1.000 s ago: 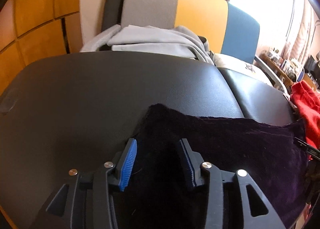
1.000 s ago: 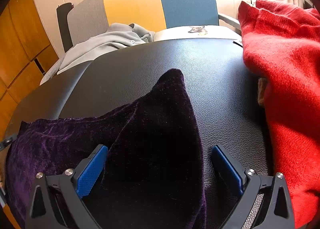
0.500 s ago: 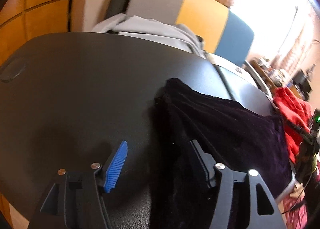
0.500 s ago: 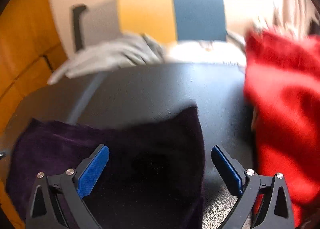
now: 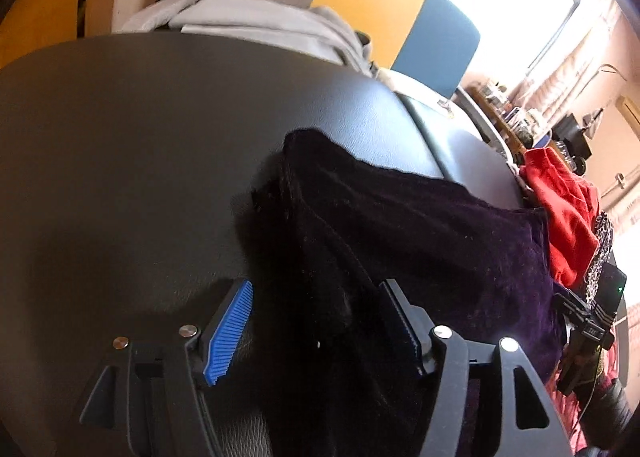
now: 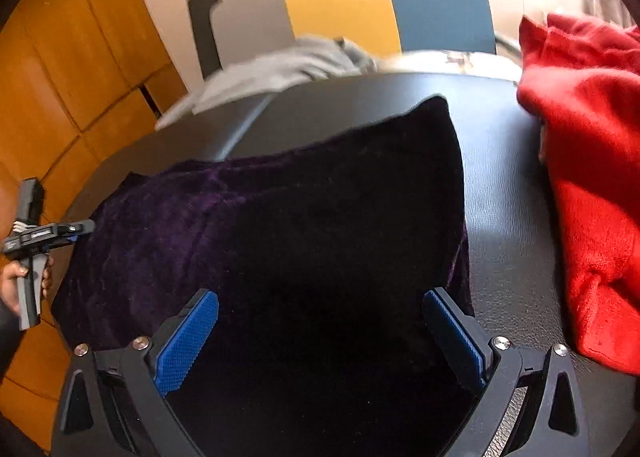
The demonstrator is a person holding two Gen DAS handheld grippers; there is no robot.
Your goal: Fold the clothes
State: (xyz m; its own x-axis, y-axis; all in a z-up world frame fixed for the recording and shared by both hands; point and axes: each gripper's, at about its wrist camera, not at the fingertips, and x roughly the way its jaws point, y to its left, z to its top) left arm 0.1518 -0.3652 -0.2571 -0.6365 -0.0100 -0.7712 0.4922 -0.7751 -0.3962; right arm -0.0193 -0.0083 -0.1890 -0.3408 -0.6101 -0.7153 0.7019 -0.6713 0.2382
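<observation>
Velvet, dark purple and folded into a rough slab, made up the garment (image 6: 304, 225) lying on the black leather-look tabletop (image 6: 508, 193), near its front edge. The left tongs (image 5: 316, 331) stood released, their blue-ridged pads spread with a bunched fold of the velvet rising between them; neither pad pressed on the cloth as far as the left wrist view showed. The right tongs (image 6: 320, 333) were likewise released, jaws wide apart over the near part of the same garment (the cloth passed beneath and between them without being pinched). From the right wrist view, one corner of the velvet pointed away toward the far side of the tabletop. A red knitted sweater (image 6: 588, 161) lay heaped to the right of the velvet, apart from it by a strip of bare tabletop. Beyond the far edge stood a chair with grey, yellow and blue back panels (image 6: 340, 9), and a light grey garment (image 6: 276, 73) was draped across its seat. At the left edge of that view a hand (image 6: 24, 277) gripped the handle of the left tongs.
</observation>
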